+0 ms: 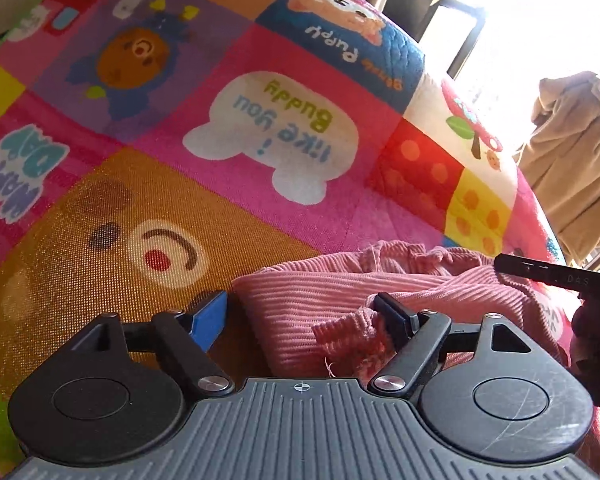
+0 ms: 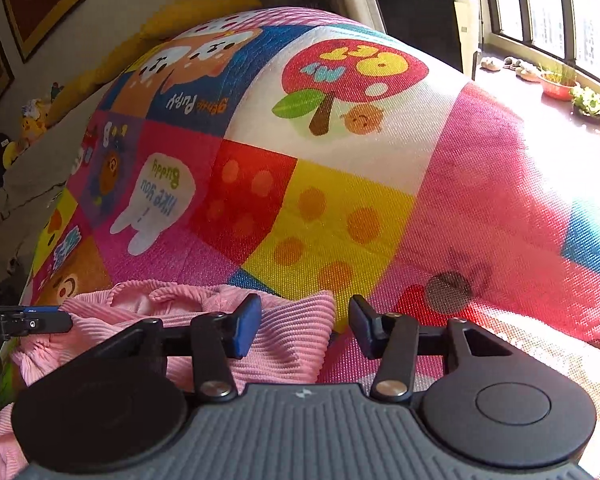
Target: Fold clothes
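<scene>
Right now your left tongs [image 1: 300, 318] and right tongs [image 2: 302, 326] both stand apart, straddling opposite edges of the pink ribbed garment [image 1: 316, 292] bunched on the patchwork mat [image 1: 260, 184]. Whichever edge you take, bite deep past the frayed corner and keep both sides level.

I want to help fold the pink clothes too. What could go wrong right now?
1. The pink ribbed garment lies bunched and wrinkled on the colourful mat; folding it like this may come out crooked.
2. Loose threads hang from a frayed edge by the left gripper, whose jaws are open; they might snag.
3. The right gripper, jaws also open, sits over the garment's edge, so it may pinch too little cloth, or the mat too.
</scene>
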A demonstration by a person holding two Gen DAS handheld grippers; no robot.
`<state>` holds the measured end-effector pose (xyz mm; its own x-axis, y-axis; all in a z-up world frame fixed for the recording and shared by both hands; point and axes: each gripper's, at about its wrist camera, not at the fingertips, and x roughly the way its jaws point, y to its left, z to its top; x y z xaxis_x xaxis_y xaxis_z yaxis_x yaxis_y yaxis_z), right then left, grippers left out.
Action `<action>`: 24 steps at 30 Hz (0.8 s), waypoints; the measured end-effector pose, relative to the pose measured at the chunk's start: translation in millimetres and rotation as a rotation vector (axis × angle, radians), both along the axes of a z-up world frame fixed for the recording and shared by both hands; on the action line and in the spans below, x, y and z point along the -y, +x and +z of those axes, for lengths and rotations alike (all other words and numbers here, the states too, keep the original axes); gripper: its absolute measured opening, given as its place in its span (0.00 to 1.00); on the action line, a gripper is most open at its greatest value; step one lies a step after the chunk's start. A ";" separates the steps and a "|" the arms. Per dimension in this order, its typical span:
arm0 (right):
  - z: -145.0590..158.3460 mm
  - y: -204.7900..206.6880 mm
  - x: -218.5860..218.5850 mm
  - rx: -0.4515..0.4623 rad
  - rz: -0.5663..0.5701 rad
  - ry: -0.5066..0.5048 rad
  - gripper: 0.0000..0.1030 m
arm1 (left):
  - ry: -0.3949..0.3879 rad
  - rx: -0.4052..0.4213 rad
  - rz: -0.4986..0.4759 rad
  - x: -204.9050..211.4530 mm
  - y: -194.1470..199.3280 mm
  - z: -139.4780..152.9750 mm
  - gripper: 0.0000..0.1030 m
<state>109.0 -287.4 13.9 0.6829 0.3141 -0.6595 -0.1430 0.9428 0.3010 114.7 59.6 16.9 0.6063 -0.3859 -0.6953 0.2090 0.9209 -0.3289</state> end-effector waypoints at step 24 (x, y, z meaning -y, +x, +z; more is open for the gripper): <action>74.2 -194.4 8.6 0.169 0.175 0.021 0.09 | -0.002 0.154 -0.340 8.1 -199.0 59.9 0.18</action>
<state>-85.4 -296.0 88.2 0.7170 0.4495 -0.5327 -0.3535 0.8932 0.2779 -84.3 51.4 76.8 0.5409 -0.5844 -0.6049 0.5500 0.7899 -0.2713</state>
